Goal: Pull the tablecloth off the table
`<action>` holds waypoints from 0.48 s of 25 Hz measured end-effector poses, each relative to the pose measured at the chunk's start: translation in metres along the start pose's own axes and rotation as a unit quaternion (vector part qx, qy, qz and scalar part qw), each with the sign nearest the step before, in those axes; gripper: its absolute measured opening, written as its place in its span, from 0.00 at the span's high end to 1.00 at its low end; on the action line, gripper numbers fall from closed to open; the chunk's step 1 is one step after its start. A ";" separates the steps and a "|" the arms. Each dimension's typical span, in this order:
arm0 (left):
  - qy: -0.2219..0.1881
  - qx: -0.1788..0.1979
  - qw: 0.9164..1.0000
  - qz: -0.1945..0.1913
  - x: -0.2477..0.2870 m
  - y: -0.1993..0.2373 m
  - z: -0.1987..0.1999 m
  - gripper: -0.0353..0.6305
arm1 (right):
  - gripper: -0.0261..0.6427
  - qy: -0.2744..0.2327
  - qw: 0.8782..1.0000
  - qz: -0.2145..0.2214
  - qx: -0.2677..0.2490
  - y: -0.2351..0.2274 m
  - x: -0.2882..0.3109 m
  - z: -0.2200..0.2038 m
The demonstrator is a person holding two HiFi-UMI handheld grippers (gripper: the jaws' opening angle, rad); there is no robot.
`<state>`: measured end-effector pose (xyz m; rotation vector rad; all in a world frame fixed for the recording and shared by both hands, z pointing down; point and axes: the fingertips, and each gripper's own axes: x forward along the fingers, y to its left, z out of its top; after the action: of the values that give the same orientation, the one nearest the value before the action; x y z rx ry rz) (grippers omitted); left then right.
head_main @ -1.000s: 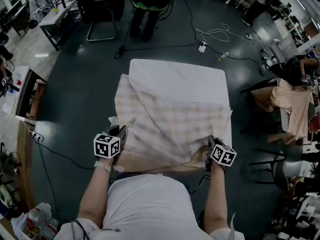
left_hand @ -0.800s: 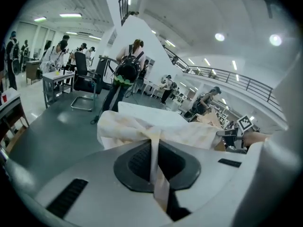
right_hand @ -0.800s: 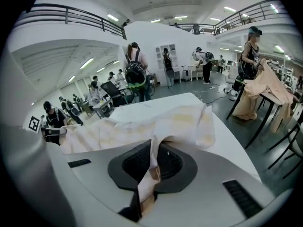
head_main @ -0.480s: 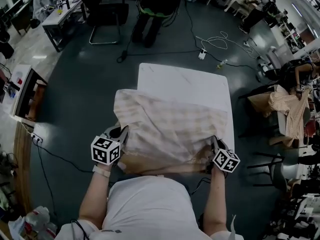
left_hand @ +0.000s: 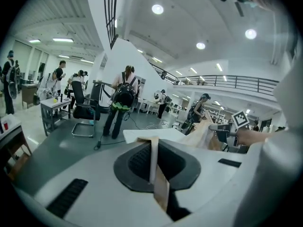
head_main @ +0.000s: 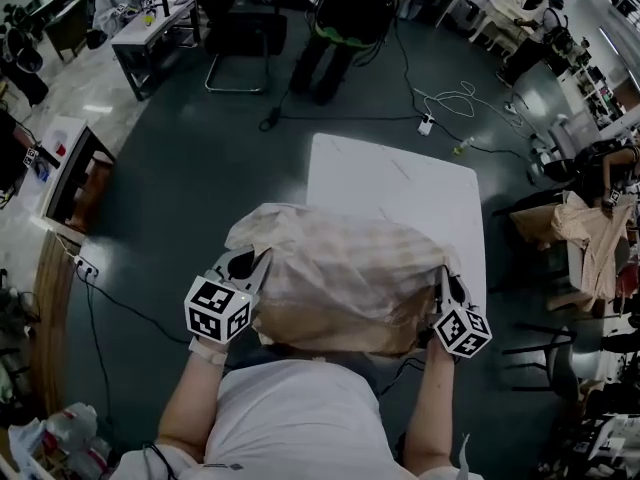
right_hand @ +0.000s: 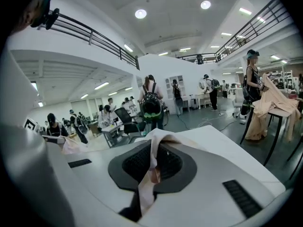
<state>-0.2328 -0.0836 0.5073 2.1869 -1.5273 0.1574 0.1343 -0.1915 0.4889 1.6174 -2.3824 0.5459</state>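
Observation:
A pale checked tablecloth [head_main: 345, 278] is bunched over the near end of the white table [head_main: 395, 183], whose far half lies bare. My left gripper [head_main: 248, 268] is shut on the cloth's near left corner, and a thin strip of the tablecloth [left_hand: 154, 167] is pinched between its jaws in the left gripper view. At the near right corner my right gripper [head_main: 440, 293] is shut on the cloth too. In the right gripper view a fold of the tablecloth [right_hand: 151, 169] hangs through the closed jaws. The cloth stretches between both grippers, lifted off the table's front edge.
A person with a black backpack [head_main: 350, 13] stands beyond the table's far end. Cables and a power strip [head_main: 427, 125] lie on the dark floor. A chair with cloth [head_main: 580, 228] stands at the right, a desk [head_main: 165, 23] and a chair at the far left.
Both grippers have pulled the cloth toward me. It has slid off the far half of the table and gathered into a heap at the near end.

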 end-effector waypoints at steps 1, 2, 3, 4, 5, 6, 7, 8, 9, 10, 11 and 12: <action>-0.007 0.003 1.000 0.005 -0.005 0.001 0.004 0.93 | 0.91 -0.008 1.000 0.006 0.001 0.008 0.000 0.004; -0.013 0.006 1.000 0.010 -0.011 0.002 0.008 0.93 | 0.91 -0.015 1.000 0.014 0.000 0.015 0.001 0.008; -0.019 0.007 1.000 0.016 -0.016 0.003 0.011 0.93 | 0.91 -0.020 1.000 0.021 -0.002 0.022 0.001 0.011; -0.025 0.005 0.999 0.020 -0.021 0.002 0.013 0.93 | 0.91 -0.025 0.999 0.027 -0.006 0.028 0.000 0.014; -0.033 -0.001 0.999 0.023 -0.026 0.002 0.015 0.93 | 0.91 -0.032 0.999 0.032 -0.009 0.033 -0.001 0.017; -0.042 -0.012 0.999 0.024 -0.030 0.000 0.017 0.93 | 0.91 -0.040 0.998 0.038 -0.010 0.038 -0.004 0.021; -0.051 -0.022 0.998 0.025 -0.035 -0.001 0.019 0.93 | 0.91 -0.048 0.998 0.045 -0.009 0.042 -0.006 0.025; -0.059 -0.028 0.997 0.028 -0.039 -0.003 0.021 0.93 | 0.91 -0.055 0.997 0.053 -0.008 0.047 -0.007 0.028; -0.064 -0.028 0.997 0.035 -0.043 -0.005 0.023 0.93 | 0.91 -0.060 0.996 0.063 -0.008 0.051 -0.009 0.032; -0.067 -0.024 0.997 0.043 -0.046 -0.009 0.025 0.93 | 0.91 -0.064 0.995 0.074 -0.009 0.055 -0.011 0.034; -0.071 -0.019 0.996 0.051 -0.050 -0.013 0.027 0.93 | 0.91 -0.066 0.994 0.086 -0.012 0.058 -0.014 0.037; -0.076 -0.016 0.995 0.058 -0.054 -0.017 0.028 0.93 | 0.91 -0.068 0.993 0.097 -0.013 0.061 -0.017 0.040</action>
<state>-0.2421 -0.0448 0.4579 2.1282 -1.7289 0.0043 0.0856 -0.1738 0.4353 1.4648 -2.6546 0.4467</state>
